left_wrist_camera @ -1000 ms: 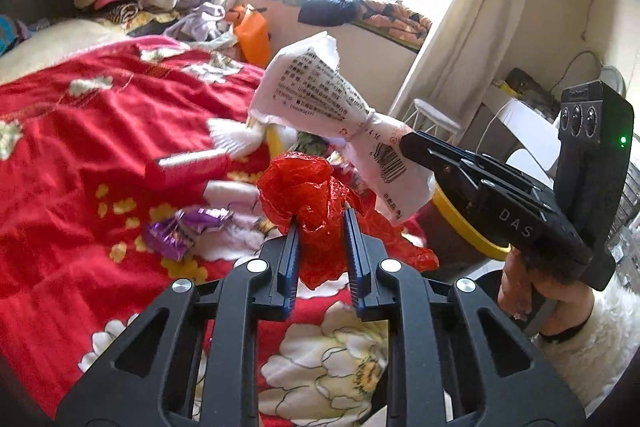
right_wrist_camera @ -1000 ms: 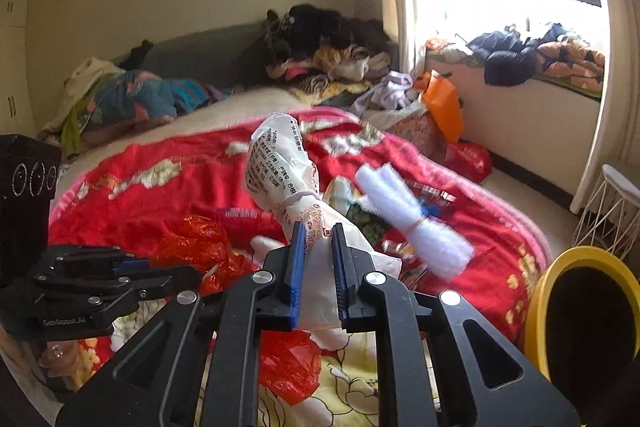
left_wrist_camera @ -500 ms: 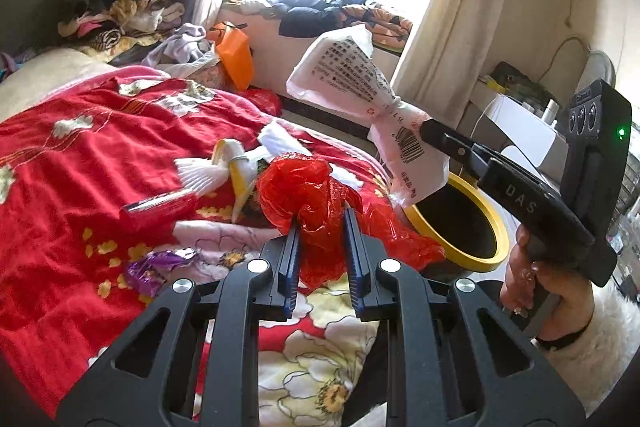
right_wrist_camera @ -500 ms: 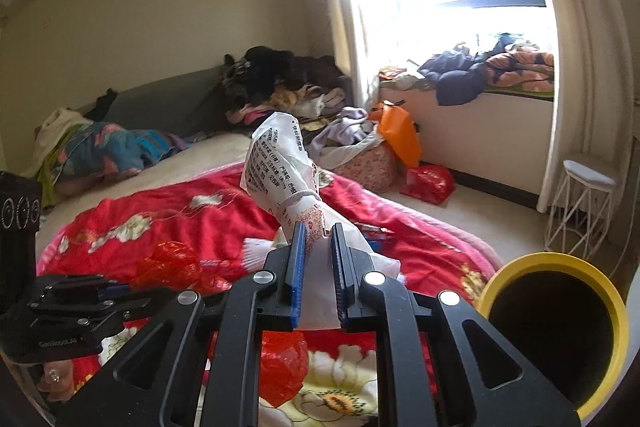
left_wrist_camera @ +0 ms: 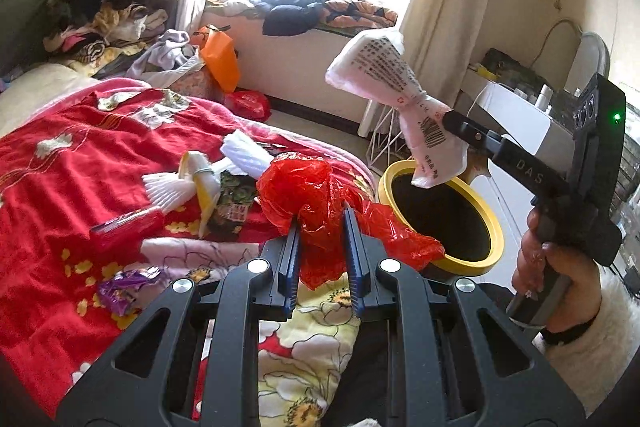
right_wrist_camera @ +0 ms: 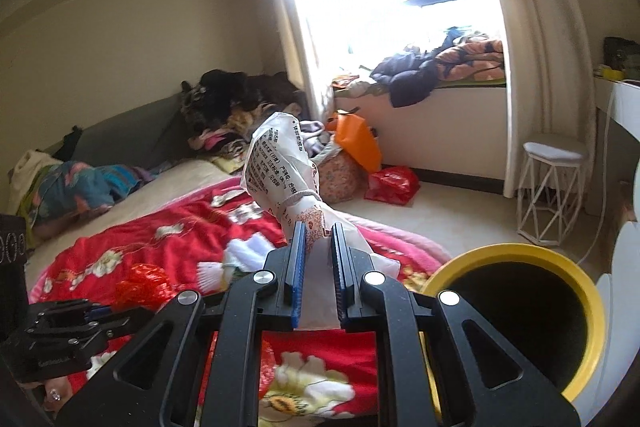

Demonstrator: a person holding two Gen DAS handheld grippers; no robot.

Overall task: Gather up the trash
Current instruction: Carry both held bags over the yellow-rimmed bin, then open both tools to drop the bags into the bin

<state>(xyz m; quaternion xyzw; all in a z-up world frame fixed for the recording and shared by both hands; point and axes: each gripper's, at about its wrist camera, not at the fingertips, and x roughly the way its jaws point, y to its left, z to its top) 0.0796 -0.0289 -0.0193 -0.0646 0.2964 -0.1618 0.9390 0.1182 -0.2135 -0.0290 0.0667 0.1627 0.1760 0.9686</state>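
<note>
Over the last second both grippers have carried their loads off the middle of the bed toward the yellow-rimmed bin (left_wrist_camera: 442,213), which now fills far more of each view than it did. The white printed wrapper (left_wrist_camera: 400,103) is pinched in the right gripper (left_wrist_camera: 450,119), whose fingers are clamped on its narrow waist; seen from the left wrist, its lower flap hangs right over the bin's dark mouth, at the far rim. The red plastic bag (left_wrist_camera: 320,203) is crumpled between the closed fingers of the left gripper (left_wrist_camera: 320,251), bunched above the pads with one tail trailing across to the bin's near rim, though whether that tail touches the rim is hard to judge from this angle. In the right wrist view the wrapper (right_wrist_camera: 288,167) stands up out of the right gripper (right_wrist_camera: 316,263) with the bin (right_wrist_camera: 516,255) just to its right, and the left gripper (right_wrist_camera: 100,311) shows low at the left edge with the red bag (right_wrist_camera: 140,279) at its tip. A hand (left_wrist_camera: 548,267) in a fluffy white sleeve holds the right gripper's handle, to the right of the bin. Left of the bin the red floral blanket (left_wrist_camera: 52,187) still carries a white brush-like bundle (left_wrist_camera: 240,155), a purple wrapper (left_wrist_camera: 124,287) and a red stick pack (left_wrist_camera: 128,227). Beyond the bin stand a white wire stool (right_wrist_camera: 554,187) and a window sill heaped with clothes.
</note>
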